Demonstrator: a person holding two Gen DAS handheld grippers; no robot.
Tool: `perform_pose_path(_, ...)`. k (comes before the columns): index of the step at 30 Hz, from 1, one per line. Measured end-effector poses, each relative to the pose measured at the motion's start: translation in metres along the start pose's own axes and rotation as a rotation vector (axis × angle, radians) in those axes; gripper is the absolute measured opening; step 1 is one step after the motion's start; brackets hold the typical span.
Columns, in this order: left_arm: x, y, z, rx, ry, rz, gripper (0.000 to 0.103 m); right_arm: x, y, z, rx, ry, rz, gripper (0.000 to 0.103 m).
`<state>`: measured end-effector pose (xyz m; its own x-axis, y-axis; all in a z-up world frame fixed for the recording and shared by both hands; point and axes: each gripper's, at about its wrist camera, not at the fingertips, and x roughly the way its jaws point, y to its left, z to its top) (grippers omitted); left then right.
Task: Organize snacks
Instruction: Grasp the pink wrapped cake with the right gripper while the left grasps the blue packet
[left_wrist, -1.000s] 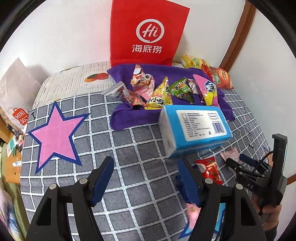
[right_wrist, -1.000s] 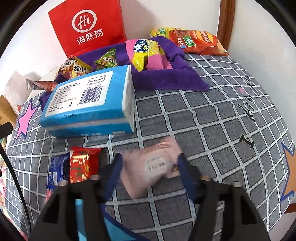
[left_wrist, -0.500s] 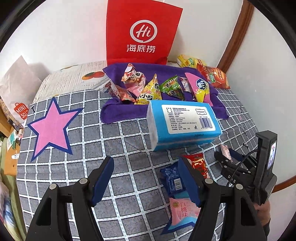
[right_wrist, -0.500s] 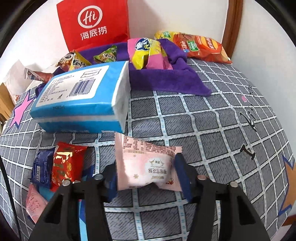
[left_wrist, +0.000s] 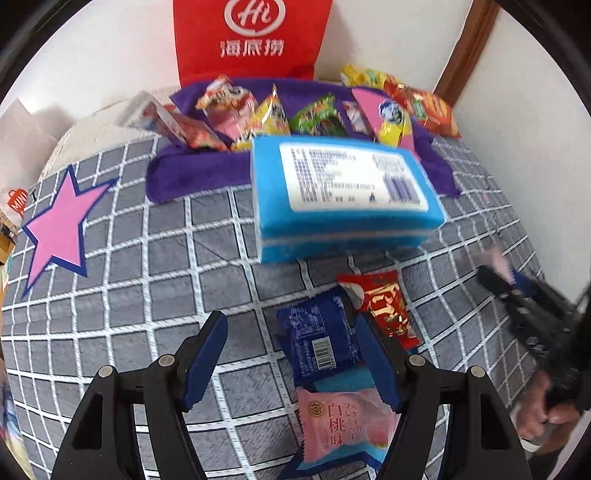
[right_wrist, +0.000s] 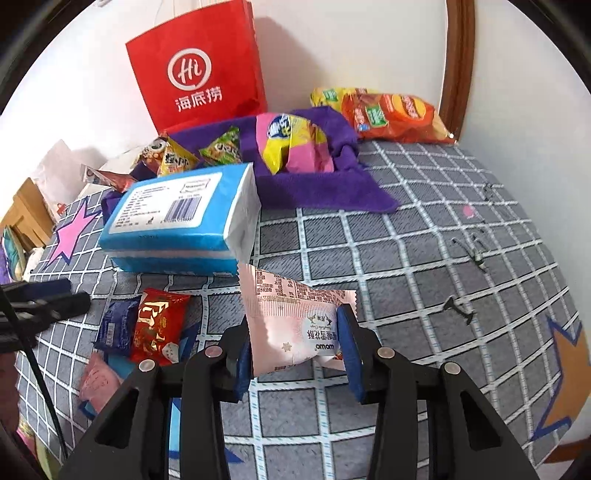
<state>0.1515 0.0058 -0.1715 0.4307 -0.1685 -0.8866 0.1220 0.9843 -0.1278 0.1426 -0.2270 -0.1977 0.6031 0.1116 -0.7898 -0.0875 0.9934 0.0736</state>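
My right gripper (right_wrist: 295, 343) is shut on a pale pink snack packet (right_wrist: 291, 321) and holds it above the grey checked cloth (right_wrist: 406, 258). My left gripper (left_wrist: 291, 354) is open and empty, low over the cloth, its right finger beside a dark blue packet (left_wrist: 317, 347). A red packet (left_wrist: 388, 306) and a pink peach packet (left_wrist: 340, 424) lie next to it. A purple towel (left_wrist: 192, 173) at the back holds several snack bags. The right gripper also shows, blurred, in the left wrist view (left_wrist: 506, 280).
A blue tissue pack (left_wrist: 343, 199) lies between the loose packets and the towel. A red paper bag (right_wrist: 199, 74) stands against the wall. Orange and yellow chip bags (right_wrist: 391, 114) lie in the back right corner. A pink star (left_wrist: 59, 229) marks the cloth's left.
My right gripper has lifted the pale pink packet off the cloth. My left gripper has drawn back and sunk toward the dark blue, red and peach packets.
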Motion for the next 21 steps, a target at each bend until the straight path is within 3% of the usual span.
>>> perform_pose_path(11, 0.037, -0.021, -0.004, 0.009, 0.065, 0.054, 0.070, -0.015, -0.013, -0.011, 0.003, -0.021, 0.022, 0.041)
perform_pose_path(14, 0.040, -0.026, -0.007, 0.029, 0.048, 0.092, 0.070, -0.015, -0.011, -0.015, -0.009, -0.016, 0.025, 0.041)
perform_pose_path(16, 0.040, -0.028, -0.007, 0.036, 0.038, 0.110, 0.061, -0.015, -0.009, -0.016, -0.012, -0.012, 0.029, 0.041)
perform_pose_path(18, 0.040, -0.030, -0.007, 0.041, 0.025, 0.142, 0.045, -0.016, -0.006, -0.016, -0.019, -0.013, 0.035, 0.041)
perform_pose_path(21, 0.036, -0.026, -0.008, 0.041, 0.018, 0.122, 0.040, -0.016, -0.002, -0.016, -0.024, -0.011, 0.045, 0.041)
